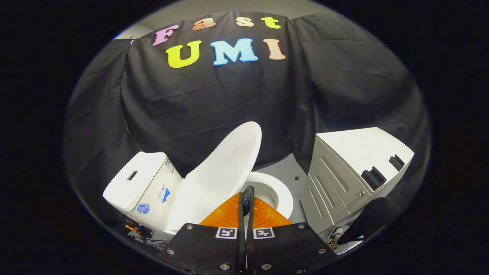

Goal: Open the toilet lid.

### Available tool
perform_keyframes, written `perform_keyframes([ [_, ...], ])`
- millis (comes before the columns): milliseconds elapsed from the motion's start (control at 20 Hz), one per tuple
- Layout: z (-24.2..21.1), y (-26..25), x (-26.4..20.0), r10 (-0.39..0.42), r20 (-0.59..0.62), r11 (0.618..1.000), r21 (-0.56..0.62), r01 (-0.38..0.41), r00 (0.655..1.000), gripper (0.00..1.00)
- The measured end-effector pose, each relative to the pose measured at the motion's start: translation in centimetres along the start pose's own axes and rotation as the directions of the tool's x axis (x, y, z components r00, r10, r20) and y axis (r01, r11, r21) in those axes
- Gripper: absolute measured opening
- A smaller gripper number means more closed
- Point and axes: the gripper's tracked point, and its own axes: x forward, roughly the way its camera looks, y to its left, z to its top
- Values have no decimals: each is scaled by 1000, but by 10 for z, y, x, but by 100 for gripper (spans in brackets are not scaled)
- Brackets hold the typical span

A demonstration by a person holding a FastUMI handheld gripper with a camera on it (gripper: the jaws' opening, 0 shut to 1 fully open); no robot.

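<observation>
The lid [225, 164] stands raised, well up off the bowl [280, 193] and leaning back toward the tank [139, 183], though it does not look fully upright or at rest against it (the fisheye bends everything, so the exact angle is hard to judge). The gripper [247, 196] sits just ahead of the bowl's near rim, its two dark fingers [249, 198] pressed close together with at most a sliver between them and nothing visibly held; their tips lie at the lid's lower front edge, and I cannot tell whether they touch it. The main risk, as I judge it, is that the lid is not past its balance point: if the fingers draw away now, it could drop back onto the bowl and undo the task. A push from closed tips on smooth plastic could also slip off the edge sideways. A harder shove could bang the lid against the tank. To the bowl's right a white cabinet [355, 172] stands apart, and a shoe [335, 236] shows near its foot, so a wide swing that way could clip either.
</observation>
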Motion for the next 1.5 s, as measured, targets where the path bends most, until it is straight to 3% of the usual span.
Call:
perform_keyframes([
  [550, 28, 41, -17, -9, 40, 990, -142, 14, 999, 1],
  [1500, 65, 135, -44, 78, 140, 960, -279, -37, 987, 1],
])
